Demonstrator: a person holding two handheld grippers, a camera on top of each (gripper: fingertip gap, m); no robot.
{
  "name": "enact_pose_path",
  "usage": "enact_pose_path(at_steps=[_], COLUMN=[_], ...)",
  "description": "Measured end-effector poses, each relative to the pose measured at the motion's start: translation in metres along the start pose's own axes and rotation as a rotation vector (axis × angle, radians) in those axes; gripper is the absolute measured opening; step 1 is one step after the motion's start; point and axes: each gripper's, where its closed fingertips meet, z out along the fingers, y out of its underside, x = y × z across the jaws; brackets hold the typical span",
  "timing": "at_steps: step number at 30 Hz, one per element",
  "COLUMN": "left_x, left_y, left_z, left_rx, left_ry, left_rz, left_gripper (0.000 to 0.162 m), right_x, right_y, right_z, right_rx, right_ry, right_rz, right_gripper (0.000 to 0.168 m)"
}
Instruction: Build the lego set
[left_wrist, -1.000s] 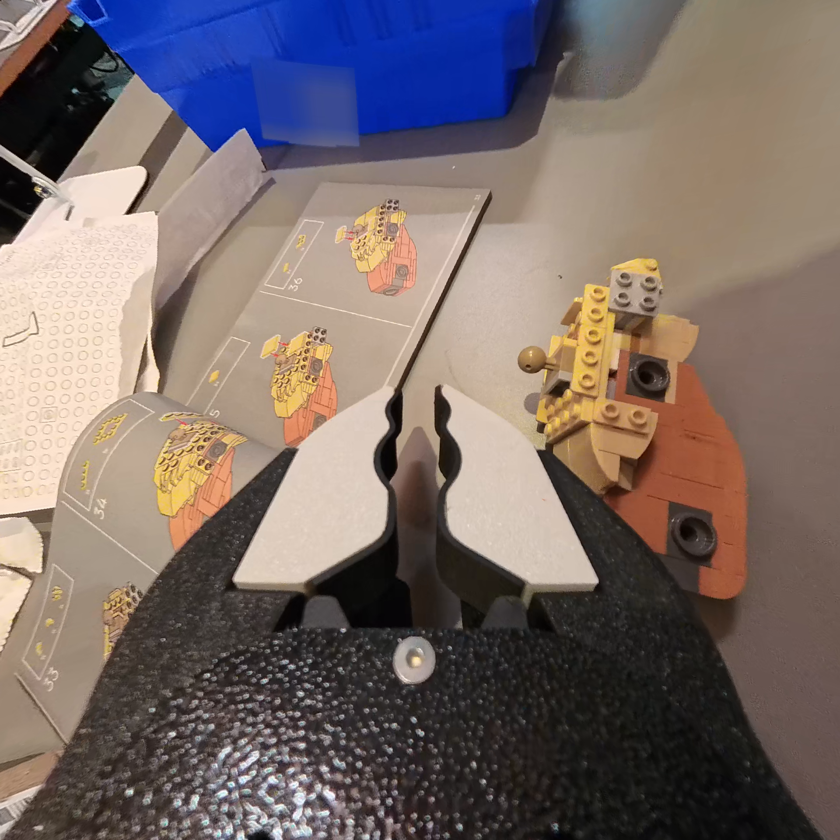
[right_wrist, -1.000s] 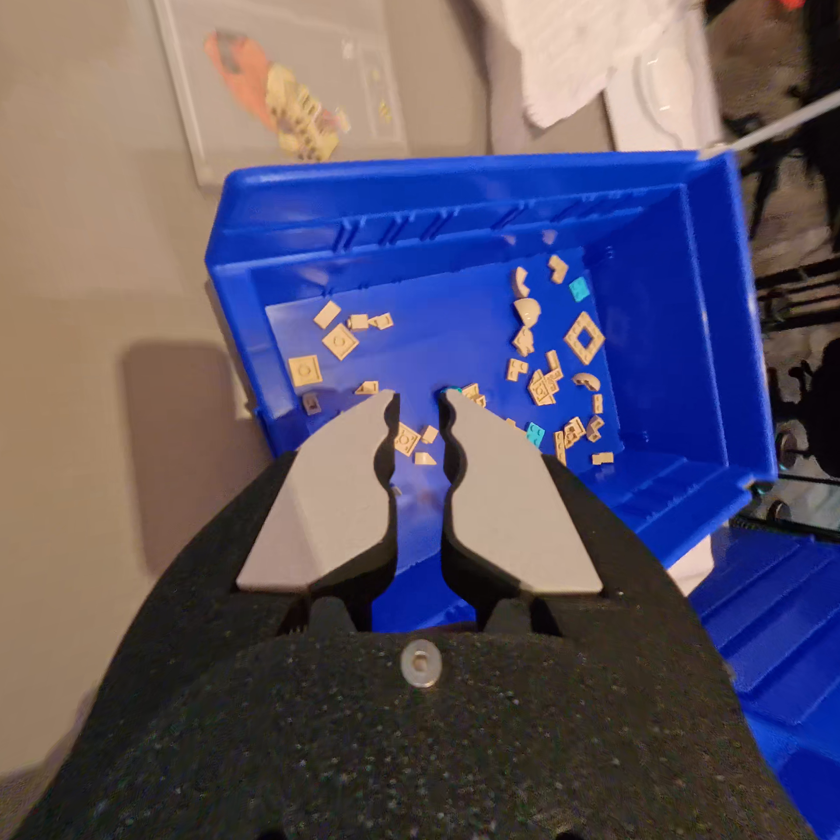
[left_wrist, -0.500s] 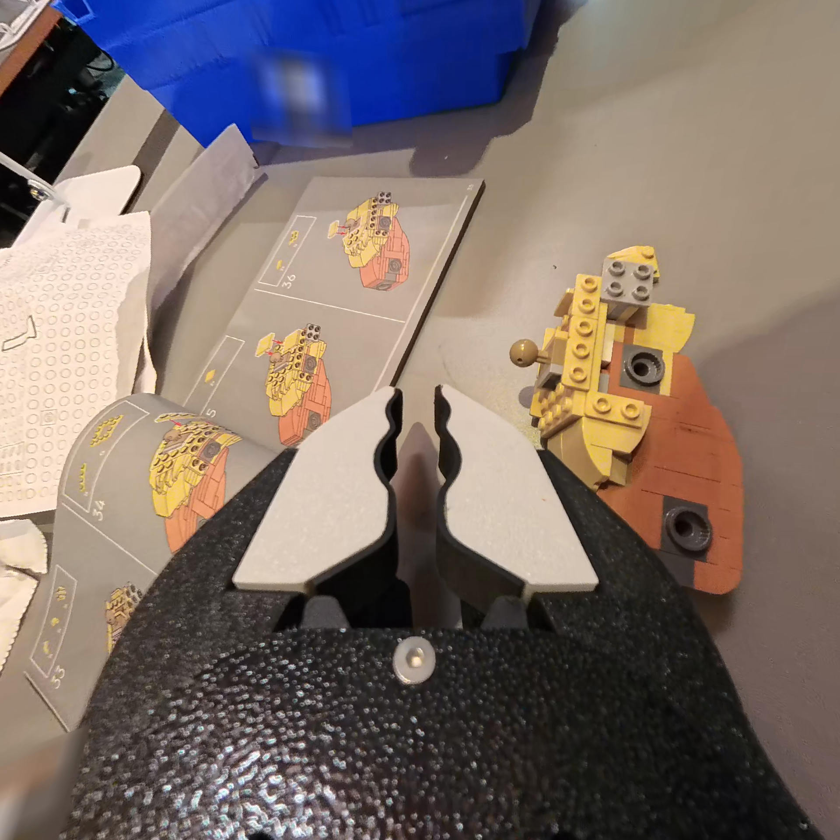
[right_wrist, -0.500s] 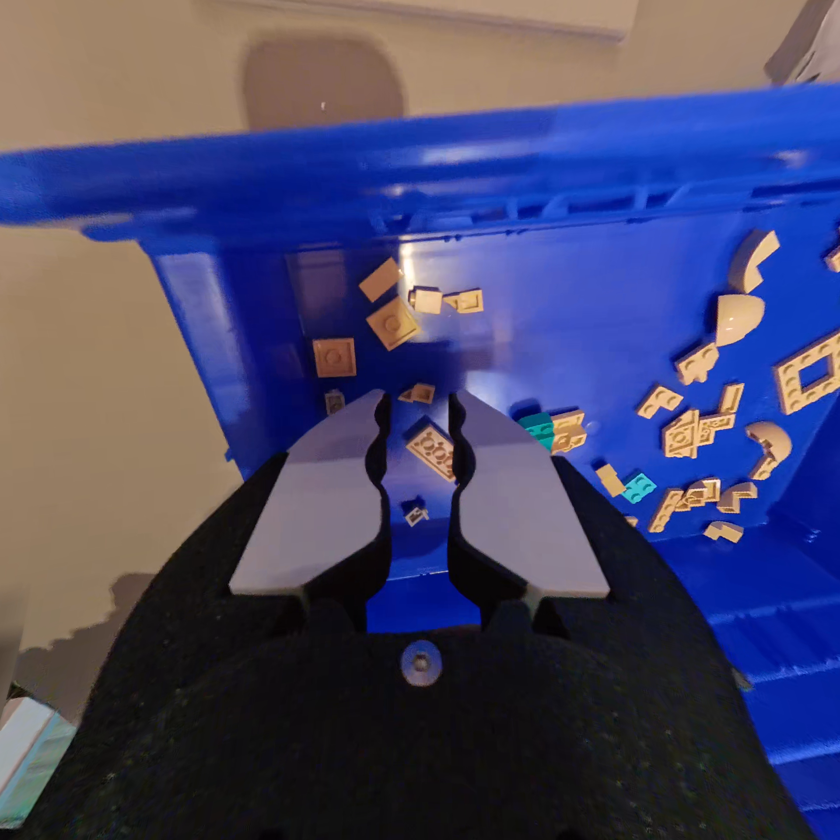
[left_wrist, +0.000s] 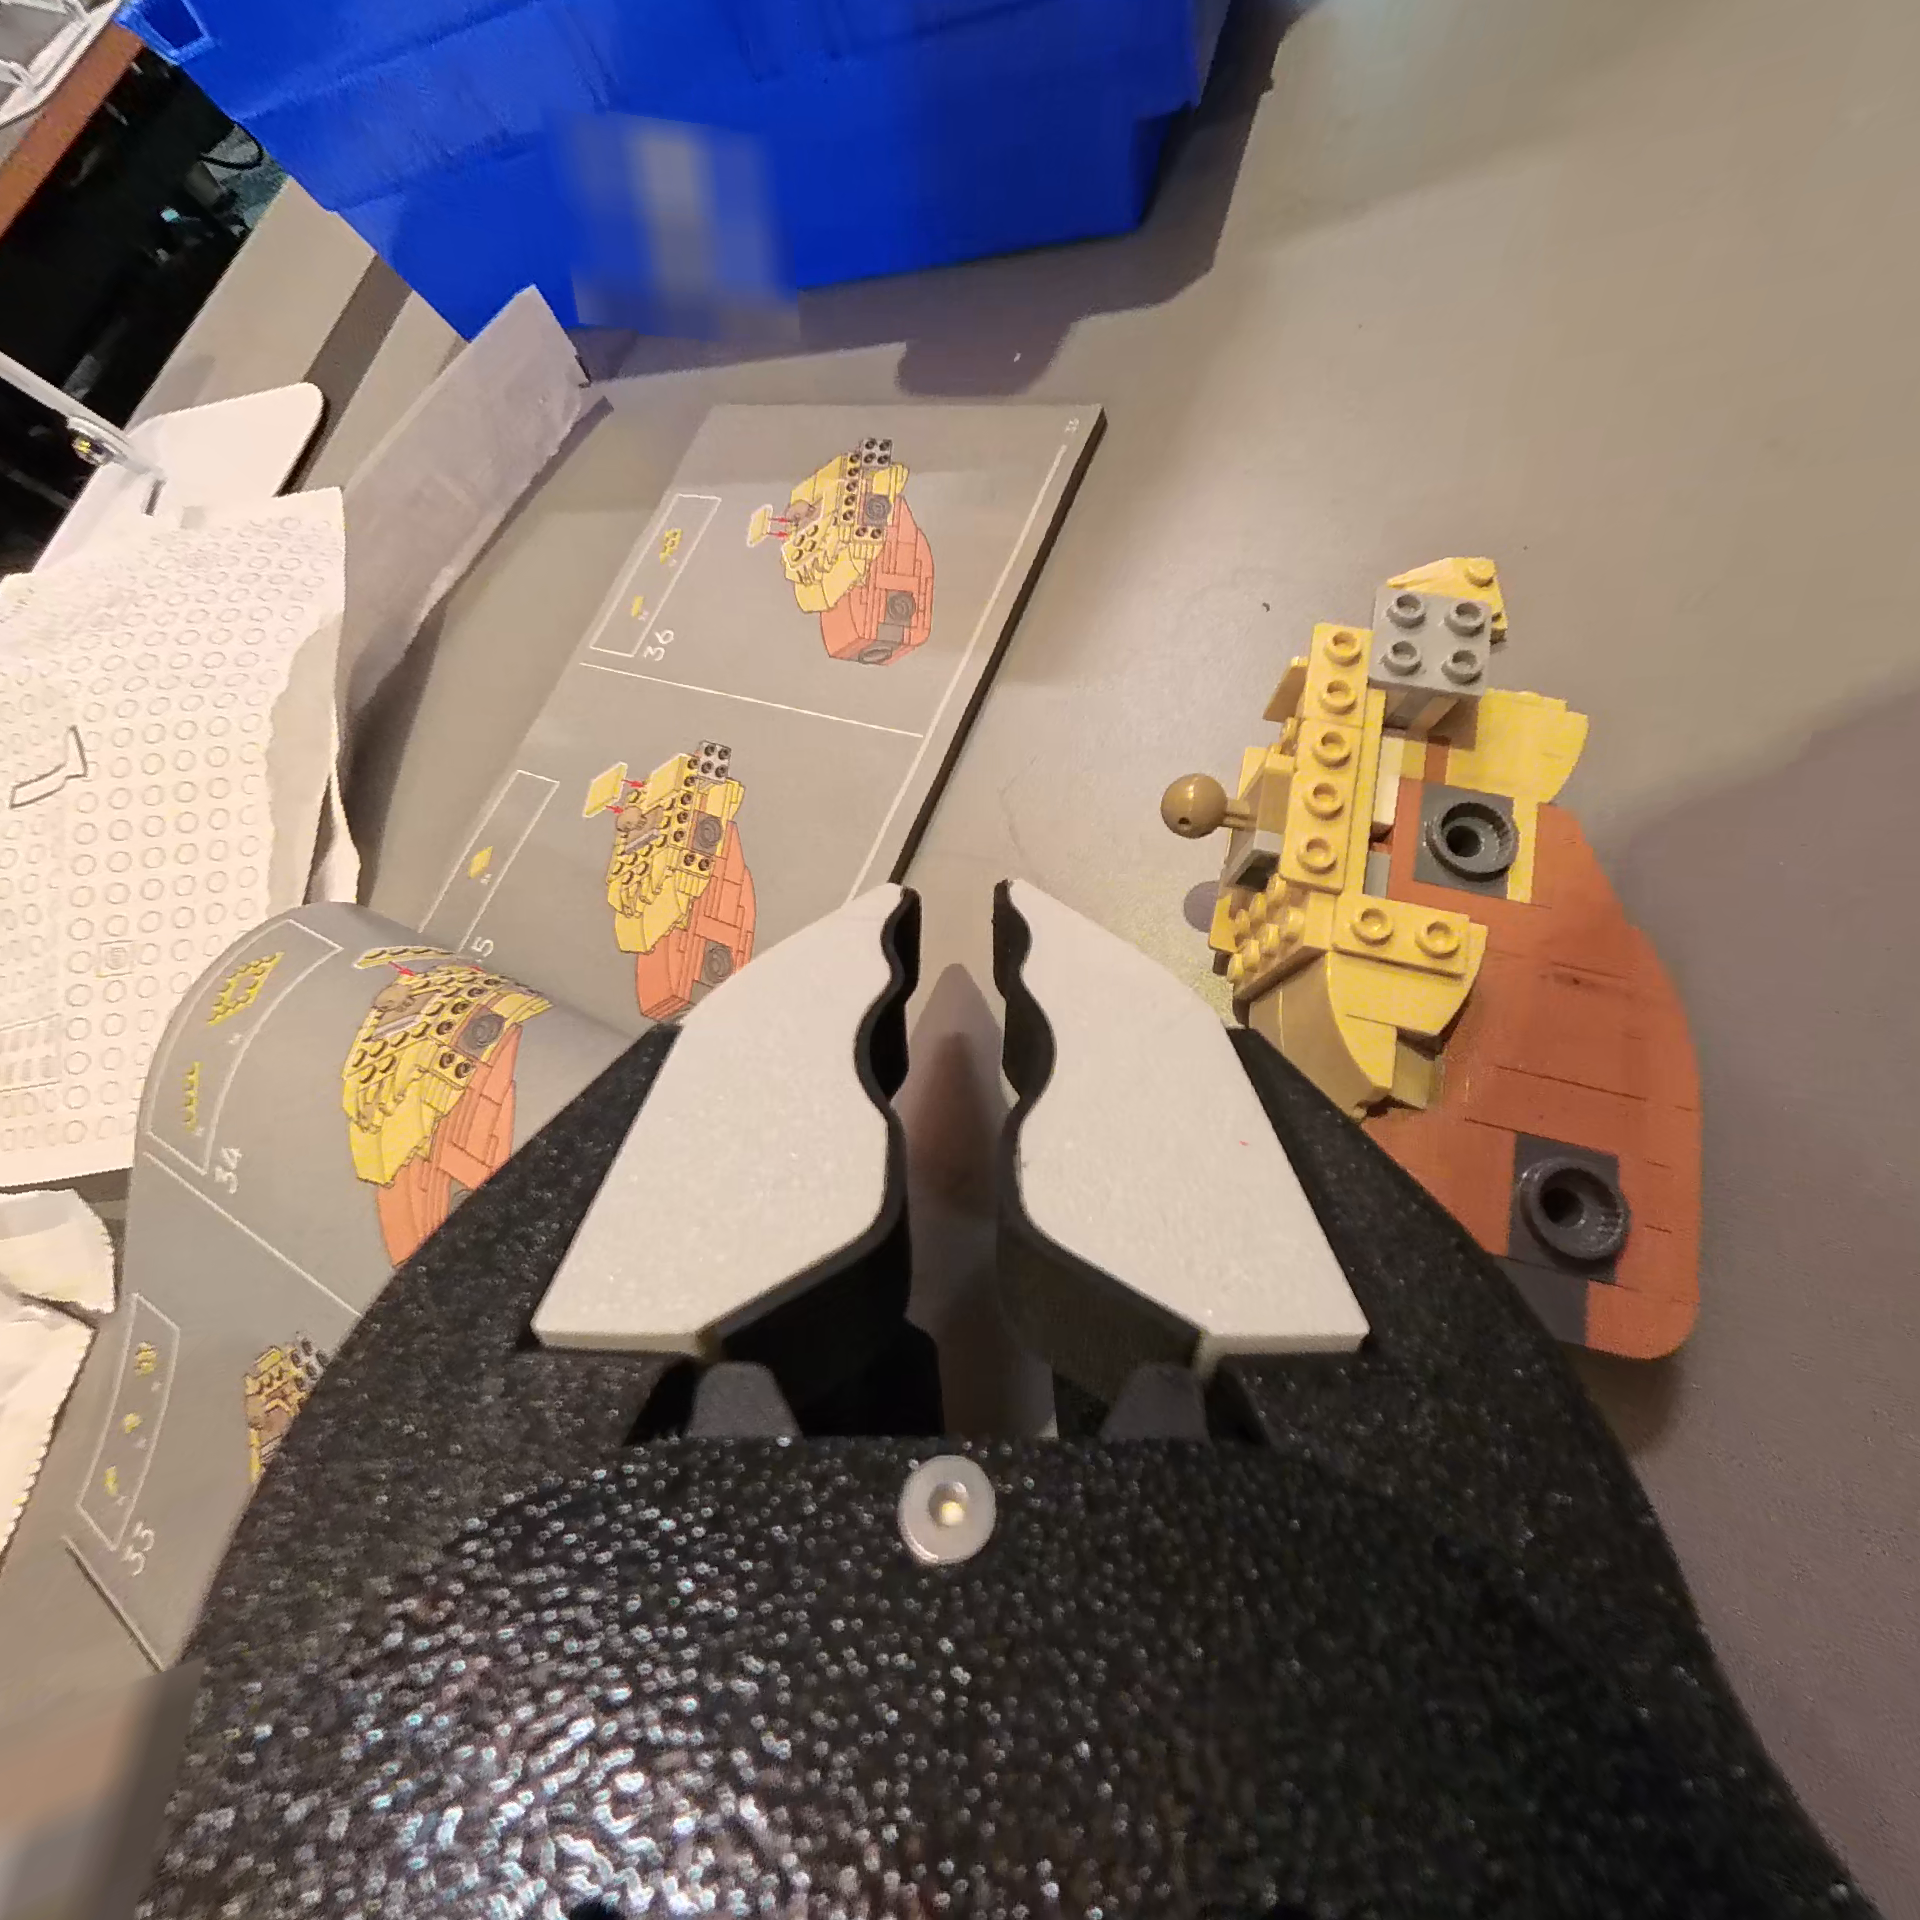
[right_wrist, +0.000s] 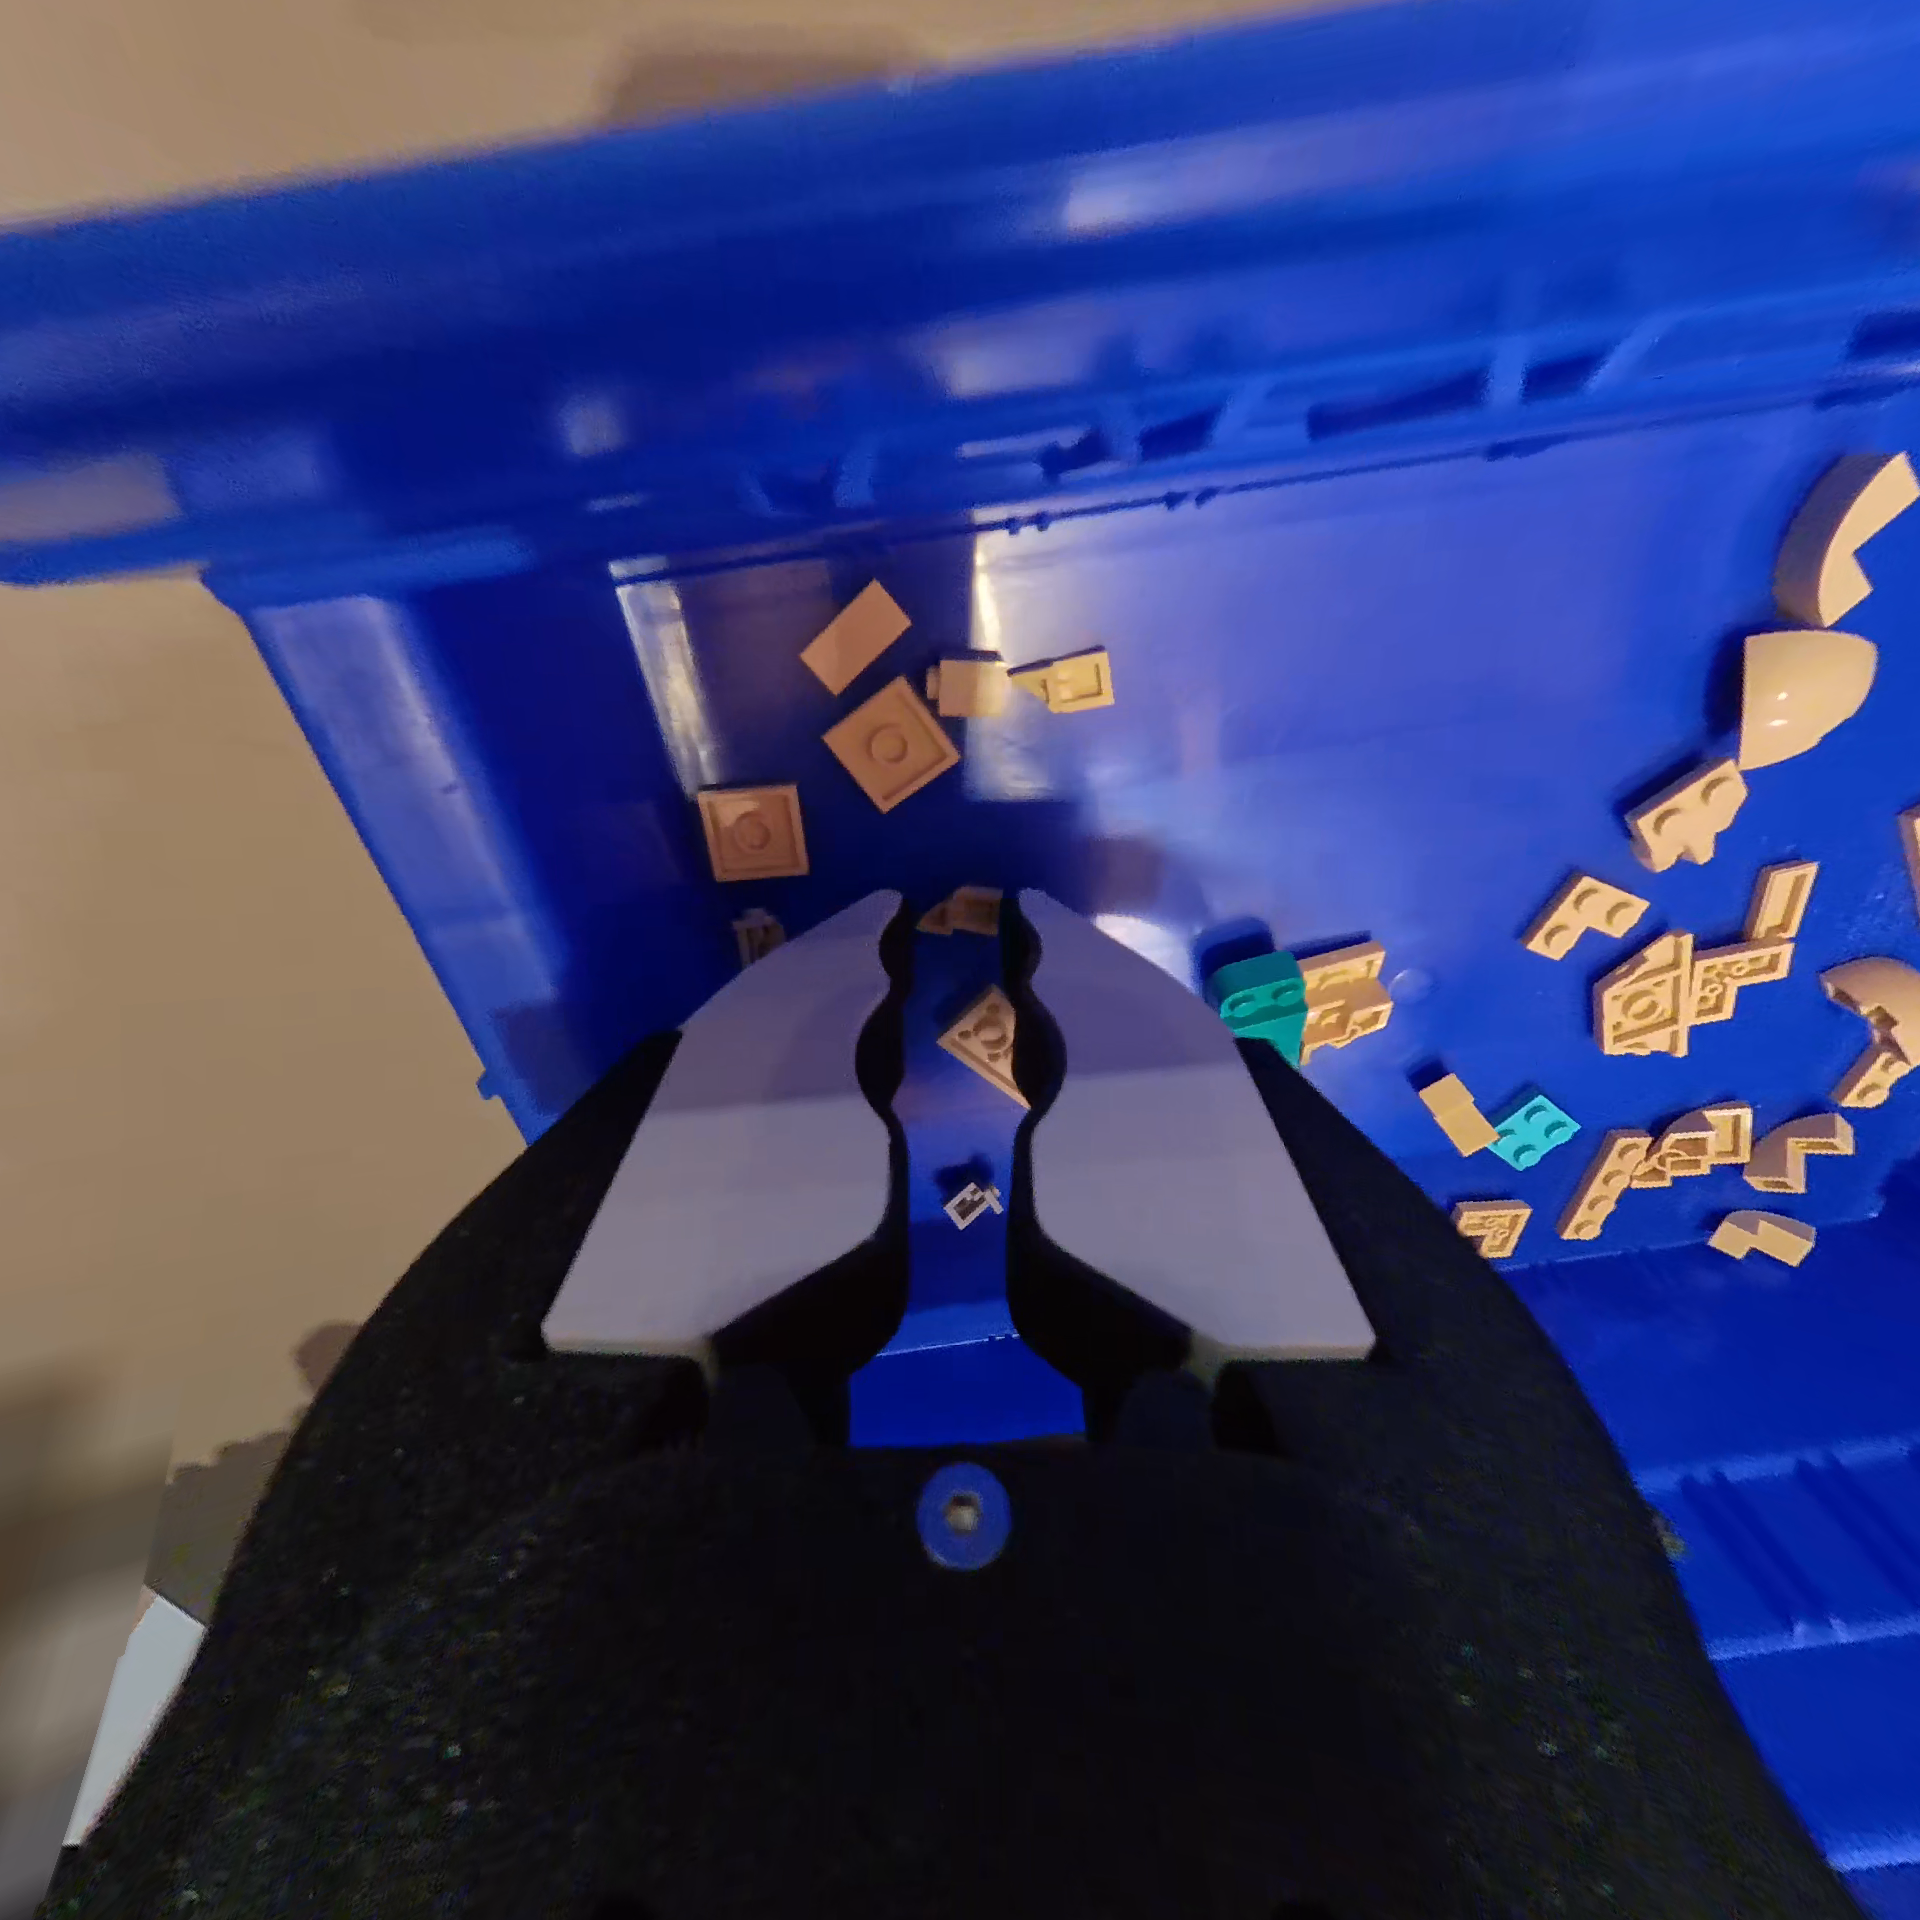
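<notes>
Your right gripper (right_wrist: 958, 914) hangs inside the glossy blue bin (right_wrist: 935, 291), fingers narrowly parted around a tan wedge plate (right_wrist: 987, 1039) without gripping it. Your left gripper (left_wrist: 956, 904), narrow gap, empty, sits beside the studded yellow-and-brown model (left_wrist: 1455, 935) on the matte table (left_wrist: 1558, 364).

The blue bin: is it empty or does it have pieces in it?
Not empty. The bin holds many loose tan pieces and a few teal ones on its floor.

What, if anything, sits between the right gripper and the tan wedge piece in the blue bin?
Nothing visible. The right gripper is open inside the blue bin, and the tan wedge piece shows uncovered in the gap between its fingers.
</notes>
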Motion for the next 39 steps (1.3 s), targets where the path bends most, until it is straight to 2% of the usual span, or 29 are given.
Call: enact_pose_path(at_steps=[5,8,12,16,19,22,27,39], left_x=[0.001,0.0,0.0,0.002,0.003,0.004,0.003,-0.002], left_y=[0.0,-0.001,-0.001,-0.003,-0.005,-0.006,-0.008,-0.013], left_z=[-0.001,-0.002,-0.003,-0.003,-0.003,-0.004,-0.007,-0.014], left_rx=[0.003,0.01,0.016,0.021,0.025,0.027,0.031,0.048], left_ry=[-0.002,-0.006,-0.009,-0.008,-0.011,-0.018,-0.037,-0.073], left_rz=[0.003,-0.001,-0.007,-0.004,0.0,0.006,0.017,0.02], left_gripper=[0.013,0.013,0.013,0.013,0.013,0.013,0.013,0.013], right_x=[0.001,0.003,0.002,-0.028,-0.05,-0.057,-0.058,-0.075], right_y=[-0.001,-0.013,-0.047,-0.056,-0.05,-0.044,-0.042,-0.071], right_z=[-0.002,-0.026,-0.106,-0.2,-0.237,-0.252,-0.256,-0.238], right_rx=[0.039,0.205,0.746,1.39,1.726,1.947,2.083,2.013], right_ry=[0.007,0.044,0.103,0.102,-0.005,-0.144,-0.245,-0.289], right_rz=[0.038,0.102,0.198,0.138,0.118,0.142,0.179,0.162], right_gripper=[0.015,0.015,0.015,0.015,0.015,0.015,0.015,0.014])
